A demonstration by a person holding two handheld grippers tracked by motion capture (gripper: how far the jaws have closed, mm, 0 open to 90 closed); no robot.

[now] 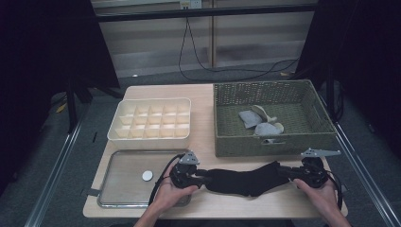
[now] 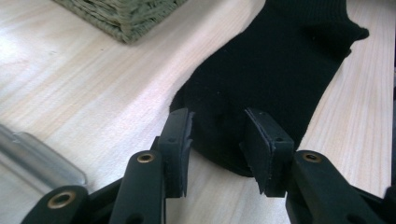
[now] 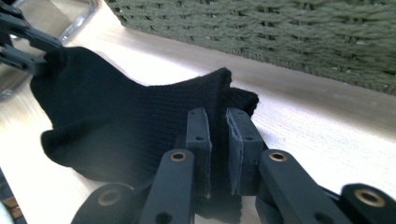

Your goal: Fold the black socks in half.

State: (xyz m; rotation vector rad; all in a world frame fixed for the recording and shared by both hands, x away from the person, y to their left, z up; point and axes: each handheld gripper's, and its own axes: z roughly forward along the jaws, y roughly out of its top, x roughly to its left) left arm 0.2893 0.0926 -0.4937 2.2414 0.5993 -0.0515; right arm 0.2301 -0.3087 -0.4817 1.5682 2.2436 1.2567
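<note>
The sock (image 1: pixel 241 181) lay flat on the table (image 1: pixel 203 113), just in front of the basket (image 1: pixel 273 142), its long axis running along the basket's front wall from my left gripper (image 1: pixel 201 176) to my right gripper (image 1: pixel 283 171). I had one gripper at each end, so neither hand was nearer than the other; each sat at its own end.

My right gripper was clamped on the cuff end: in the right gripper view the black knit (image 3: pixel 140 121) was pinched between the two pads, which stood almost together.

My left gripper (image 2: pixel 218 149) was released. In the left gripper view the rounded toe end of the sock (image 2: pixel 266 79) lay between and just beyond the pads, which stood apart on either side of it without pressing. So the toe lay straight ahead of those fingers, and I judged the coming move to turn on closing there to have both ends held.

The basket held a few pale socks (image 1: pixel 259 122) bunched near its middle, well apart from mine. Left of the basket stood the divider box (image 1: pixel 150 100), its cells empty as far as I could see. In front of that box, left of the basket's near corner, lay the metal tray (image 1: pixel 118 189) with one small white disc (image 1: pixel 147 175) in it, close beside my left hand (image 1: pixel 171 191).
</note>
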